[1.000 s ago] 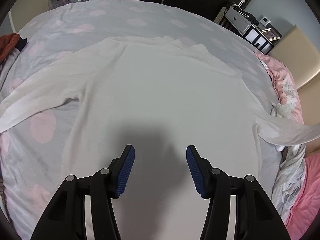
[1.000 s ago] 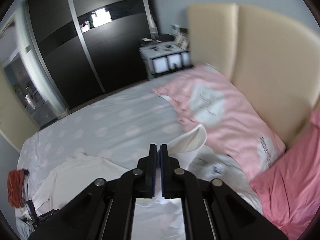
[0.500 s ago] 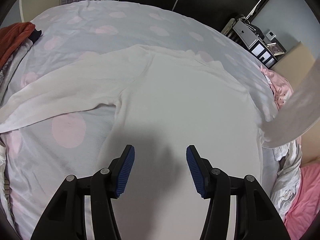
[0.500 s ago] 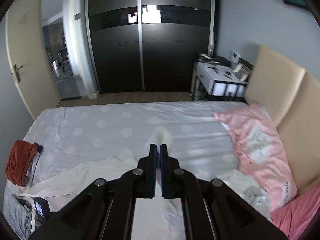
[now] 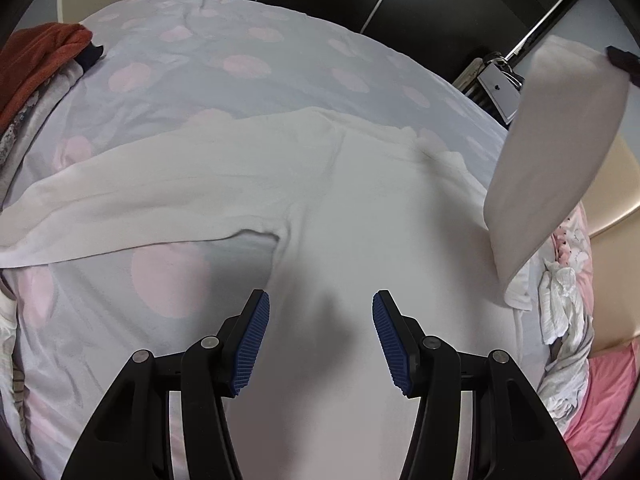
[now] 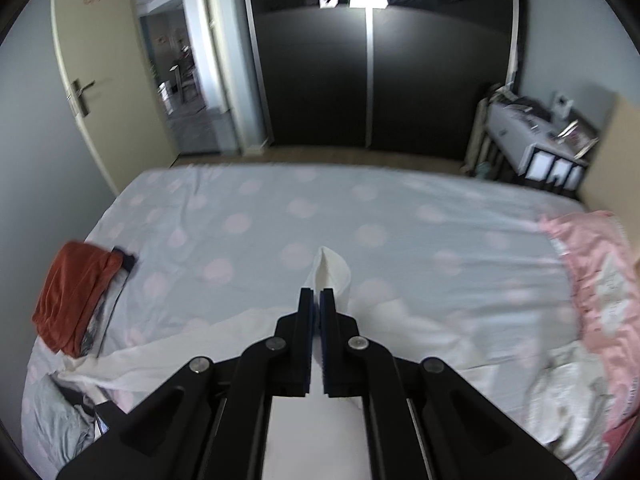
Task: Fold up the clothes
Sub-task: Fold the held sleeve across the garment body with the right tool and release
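Here we see a big bed [image 5: 280, 64] with a pale sheet full of pink dots. A white long-sleeved top [image 5: 328, 248] lies flat on it, spread out wide. One sleeve [image 5: 132, 208] lies stretched out to the left side of the left wrist view.

Our left gripper [image 5: 320, 336] hangs over the middle of the top. Its two blue pads [image 5: 252, 344] stand well apart, and nothing is between them. We see only the white cloth below, with a dark shadow on it.

Our right gripper [image 6: 316, 320] is shut tight on the other sleeve [image 6: 332, 270]. The end of that sleeve pokes out past the tips, like a little white peak. In the left wrist view we see this sleeve [image 5: 556, 160] lifted up off the bed, hanging in the air at the right side. Its lower end still joins the top near the edge of the bed.

At the far left of the bed sits an orange cloth [image 6: 76, 292] on top of some other clothes. At the right are pink pillows [image 6: 596, 264] and some crumpled white cloth [image 5: 560, 304]. Behind the bed stands a dark wardrobe [image 6: 380, 80], and a door [image 6: 92, 92] is open on the left.
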`<state>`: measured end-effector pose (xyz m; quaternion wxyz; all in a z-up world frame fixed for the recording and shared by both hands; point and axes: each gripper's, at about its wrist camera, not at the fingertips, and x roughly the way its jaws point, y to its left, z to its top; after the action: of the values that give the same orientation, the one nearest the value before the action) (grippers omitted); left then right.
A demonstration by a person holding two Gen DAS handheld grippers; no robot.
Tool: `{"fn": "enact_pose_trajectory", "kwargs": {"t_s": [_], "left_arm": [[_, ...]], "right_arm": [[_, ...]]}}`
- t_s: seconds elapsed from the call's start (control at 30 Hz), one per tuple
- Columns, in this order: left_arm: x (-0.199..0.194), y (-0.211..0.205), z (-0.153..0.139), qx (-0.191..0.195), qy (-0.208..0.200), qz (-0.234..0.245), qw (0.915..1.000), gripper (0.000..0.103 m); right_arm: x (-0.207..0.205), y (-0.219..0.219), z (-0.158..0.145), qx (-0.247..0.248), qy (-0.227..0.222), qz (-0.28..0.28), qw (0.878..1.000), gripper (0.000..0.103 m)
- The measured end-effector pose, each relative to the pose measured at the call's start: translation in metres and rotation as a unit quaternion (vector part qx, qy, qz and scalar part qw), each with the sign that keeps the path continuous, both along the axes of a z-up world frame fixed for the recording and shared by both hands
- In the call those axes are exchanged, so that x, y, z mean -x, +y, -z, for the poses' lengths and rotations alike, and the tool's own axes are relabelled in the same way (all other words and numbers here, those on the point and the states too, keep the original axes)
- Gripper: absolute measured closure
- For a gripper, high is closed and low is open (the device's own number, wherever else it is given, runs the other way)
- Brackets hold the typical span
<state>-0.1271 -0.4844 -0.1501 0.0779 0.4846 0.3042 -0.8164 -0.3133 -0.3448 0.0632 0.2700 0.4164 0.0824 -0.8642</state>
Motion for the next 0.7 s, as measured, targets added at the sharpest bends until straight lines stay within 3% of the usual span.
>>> {"fn": "enact_pose_trajectory", "kwargs": {"t_s": [0.33,0.7], "left_arm": [[-0.006,-0.055,0.022,-0.035,-0.018,-0.073,0.9966,0.047],[0.007,-0.065,0.042,-0.055,-0.024,-0.084,0.9947,0.047]], "right_arm": [[-0.012,-0.071,0.13,0.023,-0.102,-0.036,0.994,0.1],[-0.028,-0.103,0.209,0.031,-0.196,-0.089,0.976,0.096]]}}
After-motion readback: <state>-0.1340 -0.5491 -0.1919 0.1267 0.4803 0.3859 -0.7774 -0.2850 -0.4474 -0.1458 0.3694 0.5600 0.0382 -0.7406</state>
